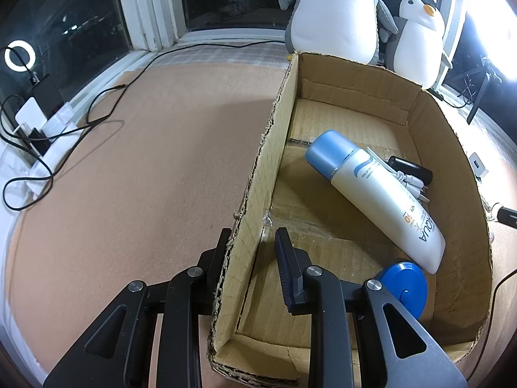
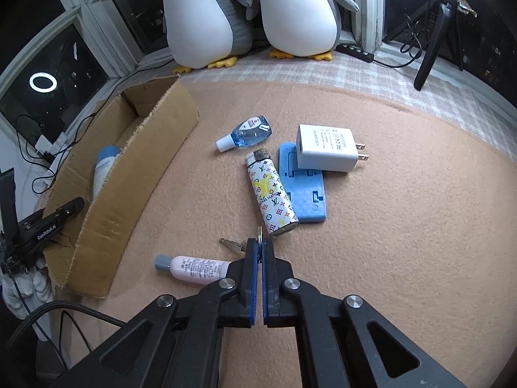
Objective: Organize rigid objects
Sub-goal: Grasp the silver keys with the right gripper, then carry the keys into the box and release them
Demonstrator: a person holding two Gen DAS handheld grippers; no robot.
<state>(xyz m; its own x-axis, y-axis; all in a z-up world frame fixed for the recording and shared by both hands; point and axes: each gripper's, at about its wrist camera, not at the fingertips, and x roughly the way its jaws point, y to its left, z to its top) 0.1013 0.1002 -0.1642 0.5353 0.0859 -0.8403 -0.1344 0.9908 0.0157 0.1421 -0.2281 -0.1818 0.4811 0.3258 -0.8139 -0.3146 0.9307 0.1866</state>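
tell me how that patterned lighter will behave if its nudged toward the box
The lighter looks hard and rigid, so it should slide rather than bend. Lying flat on the felt-like mat, it seems more likely to drag or pivot than roll. Its glossy casing may be slippery to grip.

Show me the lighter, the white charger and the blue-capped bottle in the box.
lighter [image 2: 273, 190]: right wrist view, middle of its patterned body.
white charger [image 2: 326, 148]: right wrist view, flat top face.
blue-capped bottle [image 1: 384, 194]: left wrist view, middle of its white body.

Home bay window, plush penguins [image 2: 206, 16], blanket [image 2: 404, 210]
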